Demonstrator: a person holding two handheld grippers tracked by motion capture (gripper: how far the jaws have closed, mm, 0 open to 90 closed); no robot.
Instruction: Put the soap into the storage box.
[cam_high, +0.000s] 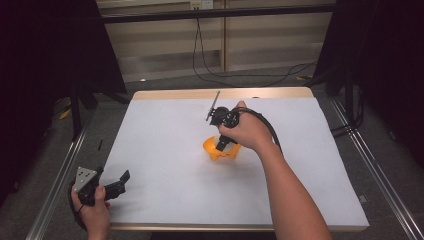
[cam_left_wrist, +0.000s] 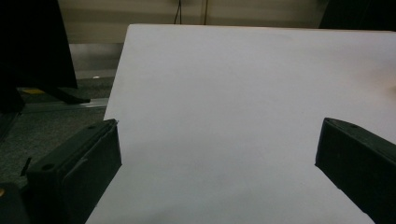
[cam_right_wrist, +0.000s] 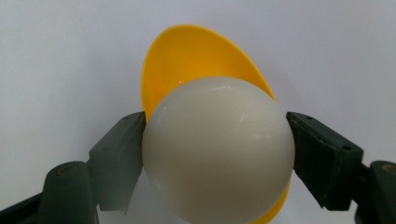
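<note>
A white ball (cam_right_wrist: 218, 149) sits between the two black jaws of my right gripper (cam_right_wrist: 217, 156), which is shut on it. Directly behind the ball lies a yellow bowl (cam_right_wrist: 187, 56). In the high view the right gripper (cam_high: 221, 145) points down over that yellow bowl (cam_high: 211, 148) near the middle of the white table top (cam_high: 165, 150); the ball is hidden there by the hand. My left gripper (cam_high: 119, 183) rests at the front left corner of the table, jaws wide apart. In the left gripper view the left gripper (cam_left_wrist: 217, 154) holds nothing.
The white sheet covers the table, with a bare wooden strip (cam_high: 220, 93) along the far edge. Metal rails (cam_high: 55, 185) run along both sides. Cables (cam_high: 235, 75) lie on the floor beyond the table, flanked by dark curtains.
</note>
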